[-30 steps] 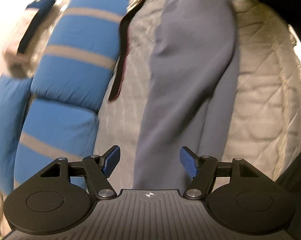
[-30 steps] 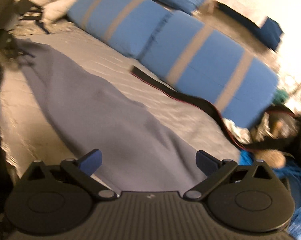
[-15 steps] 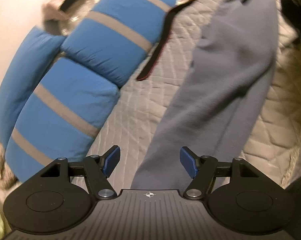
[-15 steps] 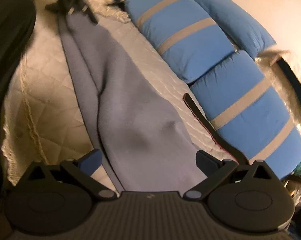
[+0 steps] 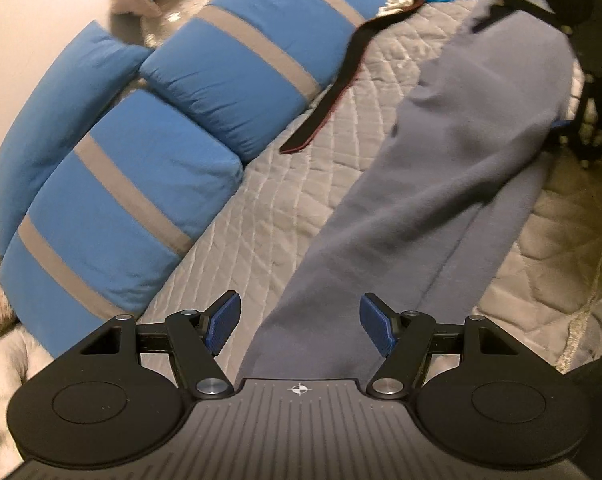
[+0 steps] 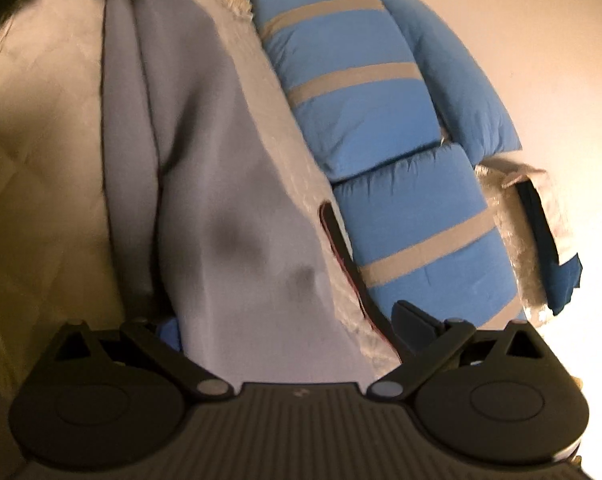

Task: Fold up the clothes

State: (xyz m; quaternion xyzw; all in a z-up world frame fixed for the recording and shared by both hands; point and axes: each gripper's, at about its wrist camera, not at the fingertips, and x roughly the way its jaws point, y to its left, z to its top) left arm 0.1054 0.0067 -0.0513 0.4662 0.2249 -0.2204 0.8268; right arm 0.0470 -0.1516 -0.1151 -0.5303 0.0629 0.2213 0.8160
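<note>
A quilted bedspread (image 5: 285, 184) in pale grey covers the bed and fills most of both views; in the right wrist view its left part (image 6: 41, 128) looks yellowish under warm light. A plain light wall (image 6: 541, 80) takes the upper right of that view. Blue pillows with grey stripes (image 5: 149, 184) lie along the left of the left wrist view and in the upper right centre of the other (image 6: 381, 140). The grey-blue garment (image 5: 441, 184) stretches flat from bottom centre to upper right, and up the middle of the right wrist view (image 6: 221, 200). A dark strap (image 5: 333, 96) lies between pillows and garment. The left claw (image 5: 301, 324) is spread above the garment's near end, pinching nothing. The right claw (image 6: 289, 328) is spread wide over the garment.
</note>
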